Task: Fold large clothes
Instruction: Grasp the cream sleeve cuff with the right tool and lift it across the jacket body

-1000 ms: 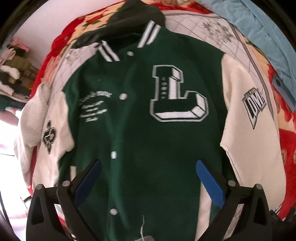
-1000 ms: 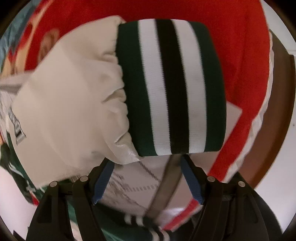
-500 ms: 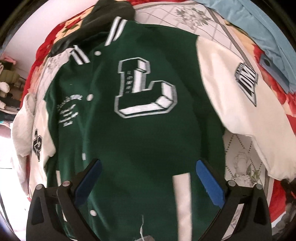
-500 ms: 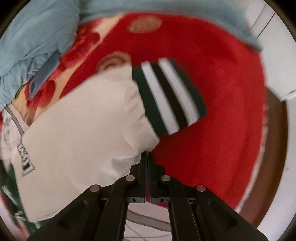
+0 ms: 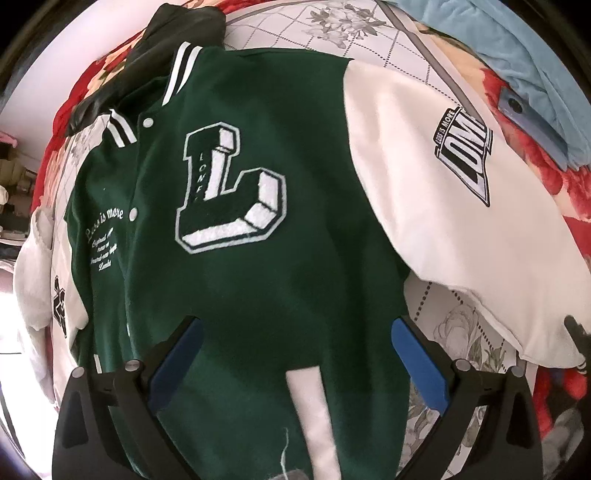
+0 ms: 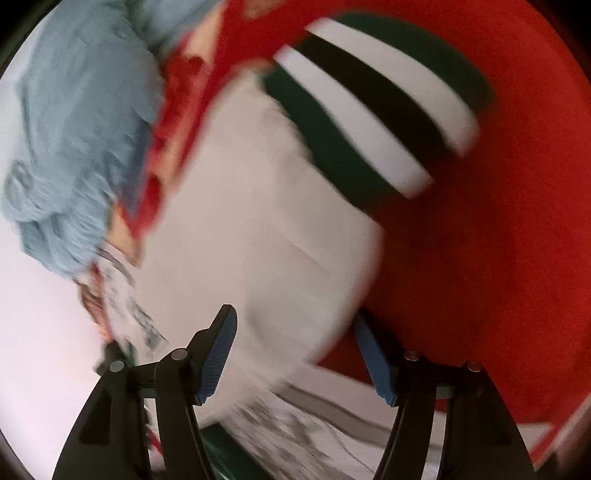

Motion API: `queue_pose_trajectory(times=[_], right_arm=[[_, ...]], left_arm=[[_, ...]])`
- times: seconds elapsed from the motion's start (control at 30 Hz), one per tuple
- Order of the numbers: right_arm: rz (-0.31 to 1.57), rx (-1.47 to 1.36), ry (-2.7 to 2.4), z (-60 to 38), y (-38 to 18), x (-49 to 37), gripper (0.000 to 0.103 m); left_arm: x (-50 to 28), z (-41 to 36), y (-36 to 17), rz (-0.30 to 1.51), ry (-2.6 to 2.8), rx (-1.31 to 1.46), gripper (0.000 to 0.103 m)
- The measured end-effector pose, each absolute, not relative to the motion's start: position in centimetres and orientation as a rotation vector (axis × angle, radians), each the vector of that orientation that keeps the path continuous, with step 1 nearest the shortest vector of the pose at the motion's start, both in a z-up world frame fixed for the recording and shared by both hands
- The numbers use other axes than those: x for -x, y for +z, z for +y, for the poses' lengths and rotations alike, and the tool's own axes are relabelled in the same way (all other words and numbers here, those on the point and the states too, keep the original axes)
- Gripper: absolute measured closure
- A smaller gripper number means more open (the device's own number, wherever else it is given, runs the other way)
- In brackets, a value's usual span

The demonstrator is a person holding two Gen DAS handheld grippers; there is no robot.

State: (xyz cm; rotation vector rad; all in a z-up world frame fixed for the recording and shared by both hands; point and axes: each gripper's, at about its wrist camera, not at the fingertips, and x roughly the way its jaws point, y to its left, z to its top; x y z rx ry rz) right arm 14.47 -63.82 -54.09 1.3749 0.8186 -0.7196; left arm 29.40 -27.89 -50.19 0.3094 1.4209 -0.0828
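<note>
Jacket (image 5: 258,258) flat on bed (image 5: 369,33); left tongs (image 5: 295,354) wide, empty. Right tongs (image 6: 295,354) opening around blurred sleeve (image 6: 266,221), cuff (image 6: 373,107) at 1 o'clock.

The green jacket (image 5: 258,258) covers most of the bed (image 5: 369,33), its white sleeve (image 5: 461,206) slanting across the right side. Bare quilted sheet shows in the wedge between body and sleeve (image 5: 454,325) (narrow passage). A blue garment (image 5: 517,55) is heaped at the far right corner, a dark one (image 5: 166,48) above the collar. Beyond the striped cuff (image 6: 376,107), red blanket (image 6: 498,240) lies open.
</note>
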Motion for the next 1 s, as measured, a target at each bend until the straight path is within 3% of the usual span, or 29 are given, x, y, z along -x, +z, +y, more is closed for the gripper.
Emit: queue_pose_trajectory(times=[0.03, 0.23, 0.27, 0.3, 0.4, 0.47, 0.53, 0.63, 0.67, 0.7, 0.73, 0.8, 1.0], right_arm=[[0.815, -1.341, -0.731, -64.2, -53.8, -15.5, 0.094], [0.679, -0.983, -0.884, -66.6, -46.6, -18.1, 0.096], [0.693, -0.953, -0.921, -67.4, -46.2, -18.0, 0.094], [0.749, -0.958, -0.947, -68.4, -46.8, -18.8, 0.083], [0.874, -1.276, -0.841, -70.9, -52.3, -19.0, 0.064], [0.824, -1.394, -0.809, -71.2, -54.0, -18.0, 0.059], [0.768, -1.424, -0.772, -71.5, -54.2, -18.2, 0.043], [0.679, -1.438, -0.678, -71.4, -54.0, -19.9, 0.041], [0.677, -1.439, -0.647, -71.2, -54.0, -20.7, 0.043], [0.691, -1.427, -0.621, -70.9, -54.2, -21.9, 0.053], [0.707, -1.411, -0.608, -70.8, -54.3, -22.9, 0.077], [0.746, -1.359, -0.613, -70.0, -54.0, -24.7, 0.101], [0.713, -1.139, -0.612, -66.5, -46.5, -28.1, 0.101]], left_arm=[[-29.5, -28.0, -50.2, 1.420, -0.083, -0.308, 0.000], [-30.6, -29.2, -50.2, 1.421, -0.086, -0.284, 0.000], [-30.7, -29.5, -50.3, 1.420, -0.086, -0.284, 0.000], [-30.9, -29.8, -50.5, 1.419, -0.085, -0.284, 0.000], [-31.5, -30.4, -51.1, 1.426, -0.082, -0.280, 0.000], [-32.0, -30.5, -51.4, 1.425, -0.074, -0.276, 0.000], [-32.7, -30.5, -51.9, 1.427, -0.059, -0.273, 0.000], [-34.1, -30.2, -52.5, 1.426, -0.031, -0.266, 0.000], [-34.6, -30.0, -52.7, 1.425, -0.020, -0.265, 0.000], [-35.2, -29.9, -52.9, 1.425, -0.007, -0.262, 0.000], [-35.7, -29.6, -53.1, 1.428, 0.003, -0.257, 0.000], [-36.7, -29.0, -53.0, 1.430, 0.019, -0.242, 0.000], [-38.9, -26.0, -50.5, 1.401, 0.042, -0.193, 0.000]])
